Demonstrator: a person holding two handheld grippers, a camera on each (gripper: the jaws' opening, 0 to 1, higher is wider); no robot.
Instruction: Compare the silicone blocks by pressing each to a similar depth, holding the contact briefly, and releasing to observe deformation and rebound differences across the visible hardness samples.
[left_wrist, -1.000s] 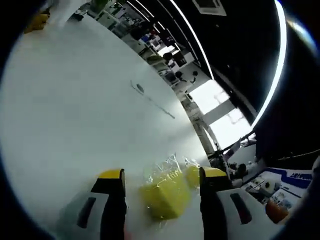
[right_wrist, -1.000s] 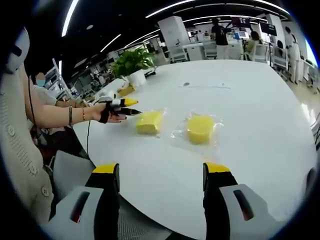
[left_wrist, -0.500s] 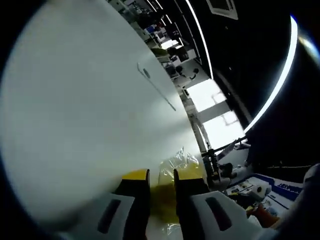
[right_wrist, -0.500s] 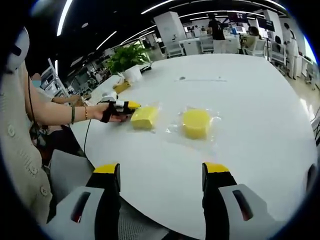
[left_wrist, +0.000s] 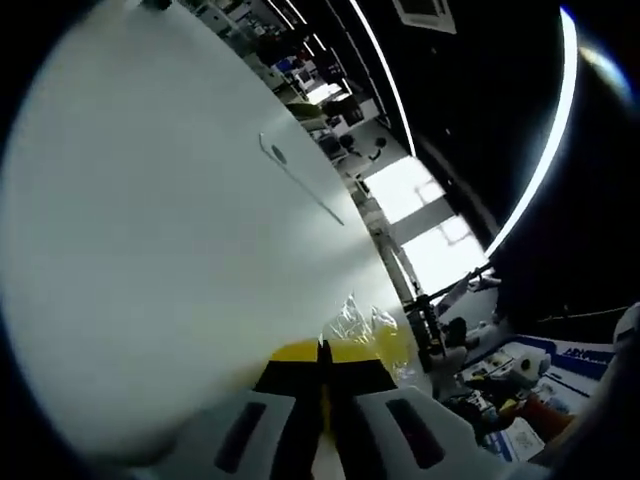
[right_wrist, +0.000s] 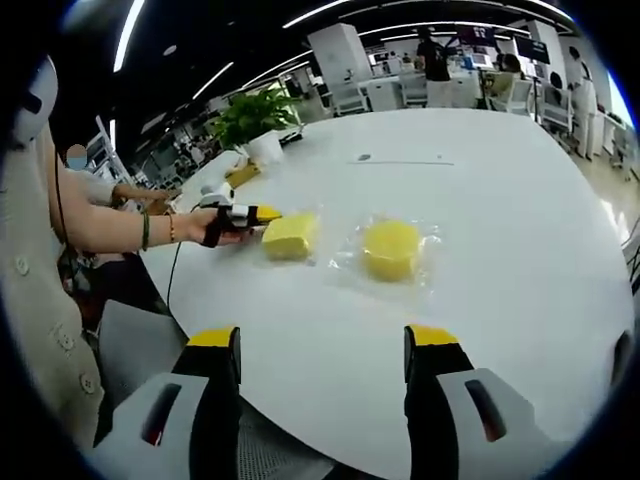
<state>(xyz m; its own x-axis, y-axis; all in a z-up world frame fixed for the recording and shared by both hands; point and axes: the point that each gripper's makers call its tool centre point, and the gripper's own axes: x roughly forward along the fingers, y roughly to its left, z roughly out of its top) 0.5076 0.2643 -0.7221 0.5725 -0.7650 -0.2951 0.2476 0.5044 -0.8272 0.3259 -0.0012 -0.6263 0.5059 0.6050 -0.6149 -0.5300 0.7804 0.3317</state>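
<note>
In the left gripper view most of the near yellow silicone block (left_wrist: 375, 345) is hidden behind the left gripper (left_wrist: 322, 352), whose jaws meet tip to tip with nothing between them. The right gripper view shows two blocks in clear wrap on the white table (right_wrist: 500, 200): the near one (right_wrist: 288, 235), touched by the left gripper's tips (right_wrist: 266, 213), and a second yellow block (right_wrist: 391, 249) just beside it (both flat). The right gripper (right_wrist: 322, 340) hangs wide open and empty, short of the blocks.

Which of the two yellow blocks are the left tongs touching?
The squarer block, nearer the potted plant; the left tongs meet its edge. The rounder block lies apart, untouched in its clear wrap.
</note>
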